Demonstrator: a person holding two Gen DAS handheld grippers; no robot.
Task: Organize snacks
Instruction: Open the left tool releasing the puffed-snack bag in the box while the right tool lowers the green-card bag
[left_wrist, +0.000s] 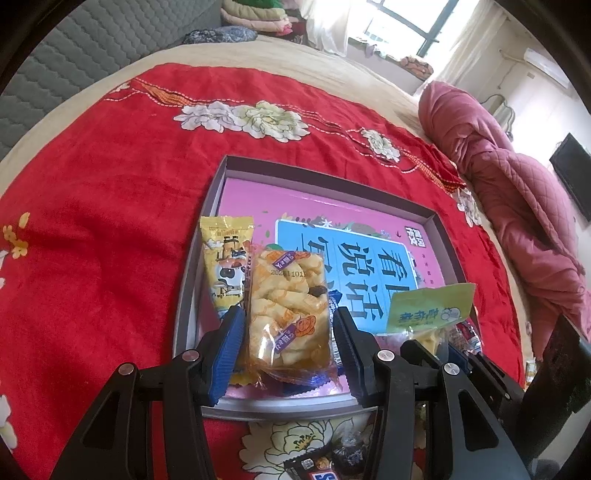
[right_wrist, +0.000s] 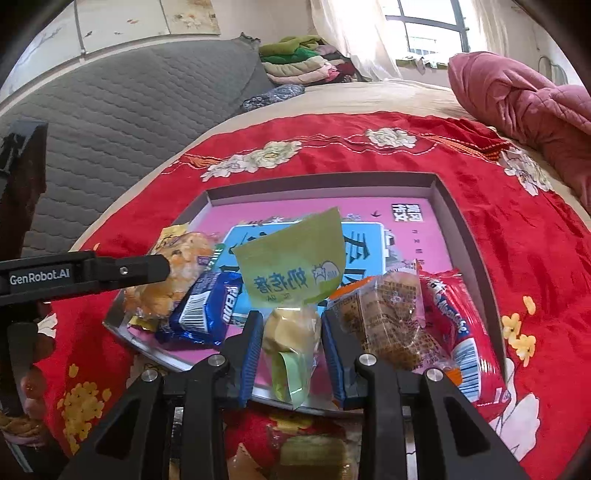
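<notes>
A shallow grey box (left_wrist: 192, 280) with a pink and blue printed floor lies on the red blanket; it also shows in the right wrist view (right_wrist: 436, 184). My left gripper (left_wrist: 290, 325) is open around a clear pack of yellow puffed snacks (left_wrist: 288, 306) lying in the box, beside a yellow cow-print packet (left_wrist: 225, 266). My right gripper (right_wrist: 291, 332) is shut on a green-topped snack bag (right_wrist: 291, 266) and holds it over the box's near edge. A blue wafer pack (right_wrist: 207, 306), a brown cake pack (right_wrist: 388, 314) and a red packet (right_wrist: 454, 321) lie in the box.
The red flowered blanket (left_wrist: 110, 206) covers a bed. A pink quilt (left_wrist: 517, 184) lies at the right. A grey padded headboard (right_wrist: 129, 99) and folded clothes (right_wrist: 299, 59) stand behind. Loose wrapped snacks (left_wrist: 321, 461) lie on the blanket below the box.
</notes>
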